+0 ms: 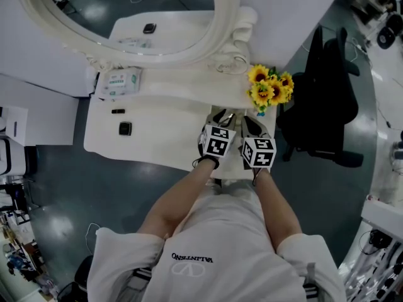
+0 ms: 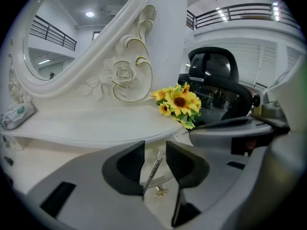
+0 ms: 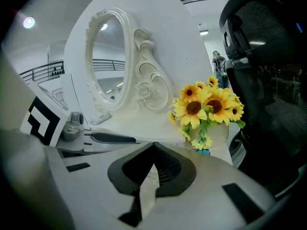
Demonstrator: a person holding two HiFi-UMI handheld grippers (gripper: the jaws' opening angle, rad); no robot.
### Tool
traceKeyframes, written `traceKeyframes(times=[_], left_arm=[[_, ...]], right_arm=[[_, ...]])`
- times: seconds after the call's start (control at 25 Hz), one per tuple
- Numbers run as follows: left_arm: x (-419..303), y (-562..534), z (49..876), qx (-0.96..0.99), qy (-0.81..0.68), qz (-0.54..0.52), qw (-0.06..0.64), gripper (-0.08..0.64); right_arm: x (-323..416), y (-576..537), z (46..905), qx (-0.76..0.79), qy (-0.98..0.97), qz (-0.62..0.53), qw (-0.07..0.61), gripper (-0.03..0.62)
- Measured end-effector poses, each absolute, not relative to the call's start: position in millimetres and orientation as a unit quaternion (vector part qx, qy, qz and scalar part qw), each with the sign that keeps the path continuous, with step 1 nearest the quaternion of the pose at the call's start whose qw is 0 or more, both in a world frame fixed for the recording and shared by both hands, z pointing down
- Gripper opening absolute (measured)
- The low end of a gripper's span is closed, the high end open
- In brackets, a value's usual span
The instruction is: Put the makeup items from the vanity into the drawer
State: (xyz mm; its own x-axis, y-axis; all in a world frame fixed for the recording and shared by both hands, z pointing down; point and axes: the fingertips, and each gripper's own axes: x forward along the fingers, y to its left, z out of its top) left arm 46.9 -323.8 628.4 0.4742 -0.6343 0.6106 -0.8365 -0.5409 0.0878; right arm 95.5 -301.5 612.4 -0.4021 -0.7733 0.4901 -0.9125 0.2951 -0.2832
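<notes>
The left gripper [image 2: 155, 146] is open: its jaws stand apart, and a thin silver makeup tool [image 2: 152, 169] stands tilted in the gap, close to the left-hand pad, with neither pad pressing on it. A small gold-coloured piece [image 2: 160, 191] lies below the tool; its identity cannot be determined. The right gripper [image 3: 153, 146] is closed, jaw tips together, with nothing seen between them. In the head view both grippers are side by side at the right end of the white vanity [image 1: 170, 134], just in front of the sunflowers [image 1: 269, 88]. Two small dark makeup items [image 1: 125, 129] lie on the tabletop at the left end, well apart from both grippers. A tissue pack [image 1: 119, 82] rests on the raised shelf below the oval mirror [image 1: 223, 17]. A black office chair [image 1: 321, 106] stands to the right of the vanity.
</notes>
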Motion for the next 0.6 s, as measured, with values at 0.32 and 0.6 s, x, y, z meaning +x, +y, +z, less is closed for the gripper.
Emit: traceKeyframes(times=[0.32, 0.6], left_arm=[[51.2, -327.8, 617.3, 0.847, -0.437, 0.26, 0.155, 0.135], [50.4, -327.0, 602.0, 0.852, -0.44, 0.241, 0.146, 0.135]], right_arm=[[96.2, -299.1, 613.9, 0.532, -0.793, 0.266, 0.131, 0.012], [97.0, -298.1, 608.4, 0.533, -0.795, 0.262, 0.127, 0.012]])
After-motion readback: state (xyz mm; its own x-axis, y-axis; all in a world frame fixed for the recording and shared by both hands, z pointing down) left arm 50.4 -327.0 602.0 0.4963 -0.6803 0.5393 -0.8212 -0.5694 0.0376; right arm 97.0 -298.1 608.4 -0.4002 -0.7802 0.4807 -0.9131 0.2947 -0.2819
